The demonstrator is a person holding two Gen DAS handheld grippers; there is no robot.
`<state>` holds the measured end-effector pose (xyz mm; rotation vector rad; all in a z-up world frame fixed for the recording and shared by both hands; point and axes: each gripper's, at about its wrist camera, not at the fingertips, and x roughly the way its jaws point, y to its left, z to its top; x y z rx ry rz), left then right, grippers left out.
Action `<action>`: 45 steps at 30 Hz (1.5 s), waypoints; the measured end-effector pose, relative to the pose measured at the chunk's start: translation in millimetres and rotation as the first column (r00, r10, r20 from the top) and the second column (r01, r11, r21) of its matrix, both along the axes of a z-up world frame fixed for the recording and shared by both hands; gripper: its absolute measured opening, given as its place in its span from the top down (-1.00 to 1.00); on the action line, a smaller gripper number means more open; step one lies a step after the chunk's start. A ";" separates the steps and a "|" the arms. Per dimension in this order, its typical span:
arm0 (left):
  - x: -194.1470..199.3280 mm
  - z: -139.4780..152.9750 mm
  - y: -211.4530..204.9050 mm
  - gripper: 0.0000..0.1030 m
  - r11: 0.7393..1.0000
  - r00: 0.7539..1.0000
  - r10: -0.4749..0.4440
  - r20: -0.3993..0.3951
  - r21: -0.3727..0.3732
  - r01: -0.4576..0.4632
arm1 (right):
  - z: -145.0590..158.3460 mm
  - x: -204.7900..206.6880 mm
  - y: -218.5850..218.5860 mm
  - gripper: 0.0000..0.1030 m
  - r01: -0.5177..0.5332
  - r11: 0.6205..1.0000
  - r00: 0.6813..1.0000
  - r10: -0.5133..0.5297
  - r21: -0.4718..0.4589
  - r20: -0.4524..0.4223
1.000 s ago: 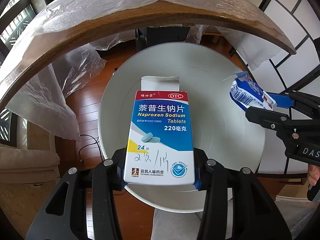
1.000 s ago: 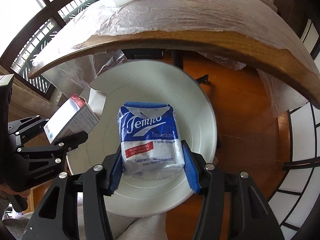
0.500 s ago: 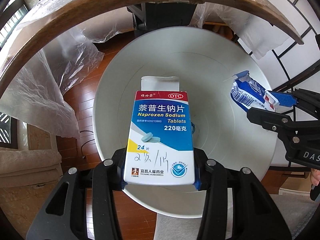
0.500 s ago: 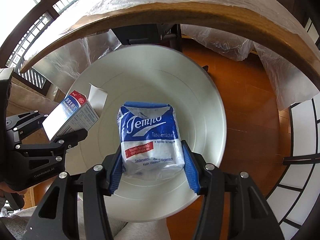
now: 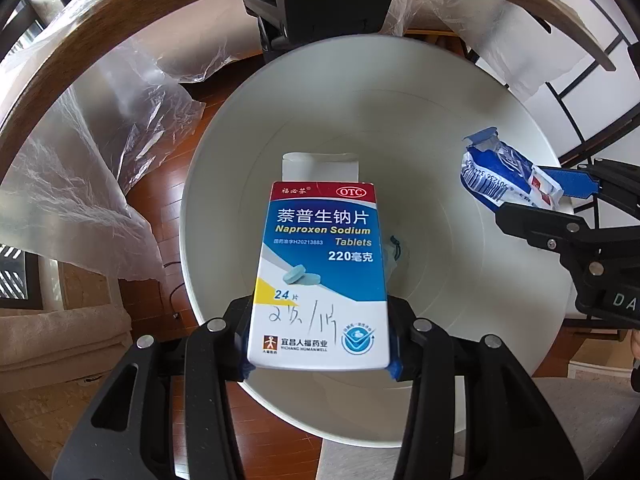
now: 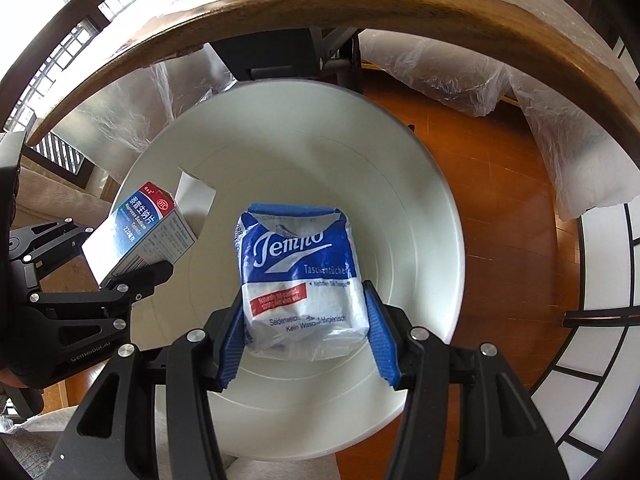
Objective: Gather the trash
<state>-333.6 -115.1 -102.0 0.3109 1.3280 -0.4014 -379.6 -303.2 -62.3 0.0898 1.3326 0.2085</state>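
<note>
My left gripper (image 5: 320, 364) is shut on a blue and white medicine box (image 5: 322, 276) with its top flap open, held over the mouth of a white round bin (image 5: 452, 312). My right gripper (image 6: 304, 344) is shut on a blue and white tissue pack (image 6: 298, 276), also over the bin (image 6: 304, 176). In the left wrist view the tissue pack (image 5: 504, 178) shows at the right between the other gripper's jaws. The medicine box (image 6: 140, 232) appears at the left in the right wrist view. A small crumpled scrap (image 5: 396, 252) lies at the bin's bottom.
The bin stands on a wooden floor (image 6: 504, 184) beside a round wooden table edge (image 6: 400, 16) draped with clear plastic sheet (image 5: 80, 168). A black table base (image 5: 316, 12) stands behind the bin. A beige sofa (image 5: 52, 344) lies at the left.
Both grippers have sunk toward the bin with their loads, so the bin fills more of each view and the table edge has slid upward. Both grips are unchanged.
</note>
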 end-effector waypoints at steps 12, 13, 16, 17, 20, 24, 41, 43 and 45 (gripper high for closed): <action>6.5 -6.6 -3.2 0.07 0.999 1.000 -0.028 -0.010 0.020 0.028 | -5.5 3.2 1.8 -0.02 0.004 1.000 1.000 -0.004 -0.010 -0.021; 6.5 -7.1 -3.8 0.07 0.999 0.999 -0.030 -0.011 0.020 0.030 | -5.8 3.4 2.3 -0.02 0.005 1.000 1.000 -0.005 -0.010 -0.022; 6.3 -7.5 -4.8 0.07 0.999 0.999 -0.035 -0.012 0.023 0.036 | -6.5 4.3 2.2 -0.02 0.007 1.000 1.000 -0.008 -0.010 -0.026; 6.4 -7.5 -5.1 0.07 0.999 0.999 -0.036 -0.012 0.024 0.037 | -6.9 4.7 2.2 -0.02 0.007 1.000 1.000 -0.008 -0.011 -0.026; 7.0 -7.8 -5.8 0.07 0.999 0.999 -0.039 -0.011 0.026 0.039 | -6.9 4.4 2.3 -0.02 0.007 1.000 1.000 -0.007 -0.010 -0.026; 7.9 -8.6 -6.0 0.07 0.999 0.999 -0.039 -0.013 0.027 0.040 | -7.0 4.5 2.1 -0.02 0.007 1.000 1.000 -0.008 -0.010 -0.028; 8.9 -9.4 -6.7 0.07 0.999 0.999 -0.039 -0.019 0.036 0.039 | -8.2 5.9 8.1 -0.02 -0.017 0.999 0.999 0.016 -0.027 -0.033; 8.9 -9.3 -6.6 0.07 0.998 0.999 -0.040 -0.019 0.037 0.040 | -8.2 5.6 8.8 -0.02 -0.017 0.999 0.999 0.016 -0.029 -0.035; 9.1 -9.5 -6.4 0.07 0.999 0.999 -0.039 -0.019 0.037 0.039 | -8.1 5.2 8.8 -0.02 -0.016 0.999 0.999 0.015 -0.031 -0.037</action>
